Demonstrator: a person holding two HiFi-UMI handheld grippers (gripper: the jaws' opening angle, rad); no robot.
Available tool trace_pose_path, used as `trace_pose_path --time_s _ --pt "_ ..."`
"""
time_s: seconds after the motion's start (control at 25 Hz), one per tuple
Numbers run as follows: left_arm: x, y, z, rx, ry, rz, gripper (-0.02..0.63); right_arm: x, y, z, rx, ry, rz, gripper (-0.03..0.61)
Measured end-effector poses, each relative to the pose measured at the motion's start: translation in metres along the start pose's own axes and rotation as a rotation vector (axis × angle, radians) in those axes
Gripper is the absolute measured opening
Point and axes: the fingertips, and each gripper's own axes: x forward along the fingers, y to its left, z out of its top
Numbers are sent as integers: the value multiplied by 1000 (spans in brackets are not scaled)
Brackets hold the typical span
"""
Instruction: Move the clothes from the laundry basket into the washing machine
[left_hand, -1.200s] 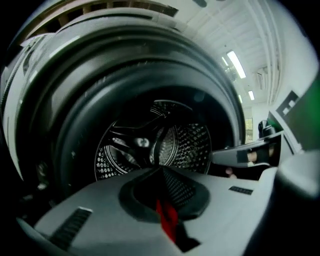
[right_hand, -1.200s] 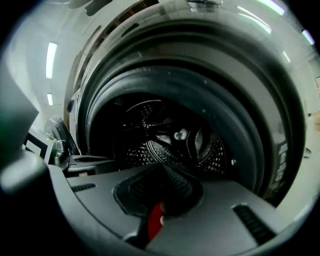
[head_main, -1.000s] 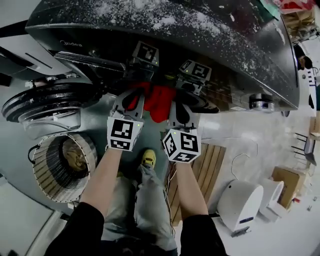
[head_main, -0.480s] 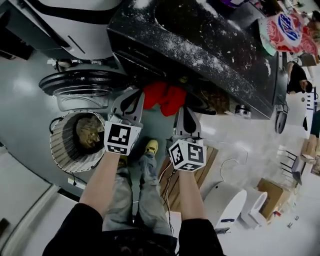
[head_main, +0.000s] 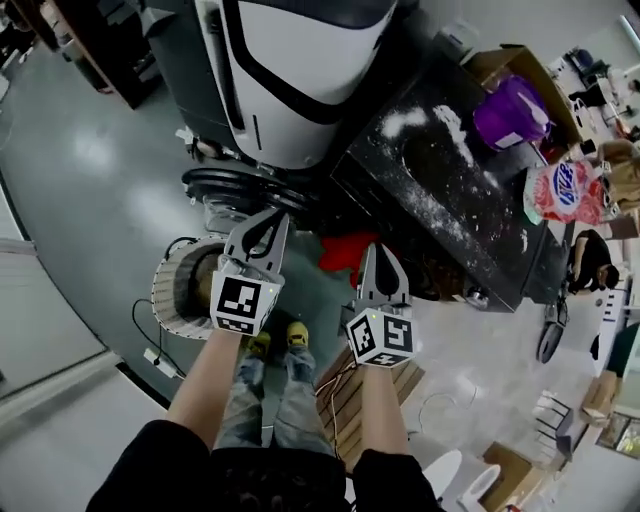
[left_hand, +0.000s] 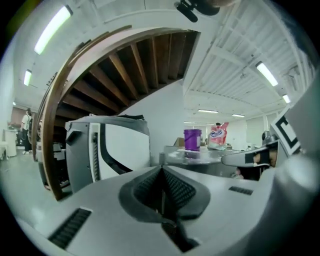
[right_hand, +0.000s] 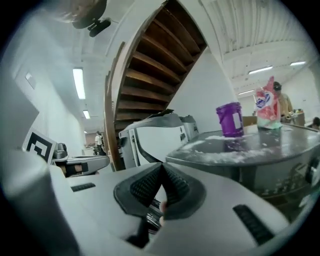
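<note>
Hanging at the mouth of the washer (head_main: 450, 210), the red garment (head_main: 348, 252) appears only partly pushed in. If it is left so, it may slide back onto the floor or be trapped when the door is closed. The left gripper (head_main: 270, 220) and right gripper (head_main: 378, 252) are held pinched together and empty either side of it. The basket (head_main: 178, 292) is half hidden, so a piece could be overlooked there.

Open workshop hall, glossy grey floor (head_main: 90, 190), curved wooden staircase (left_hand: 125, 65), ceiling strip lights (left_hand: 52, 27), washing machine (head_main: 450, 200) beside a large white machine (head_main: 300, 80), cardboard boxes (head_main: 503, 468) at the right.
</note>
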Motion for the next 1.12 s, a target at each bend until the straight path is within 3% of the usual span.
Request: trace_pose_path --time_s 0.32,0.64,0.92,1.12 --pt "-103 115 40 4 -11 328 9 57 138 32 -30 25 317 5" --pt "-262 205 58 -35 -22 707 9 77 289 48 -94 59 648 5" --pt "-374 236 31 -108 10 907 9 74 346 43 -146 94 731 5" --pt "-394 246 13 -132 31 925 9 72 367 19 -173 141 742 5"
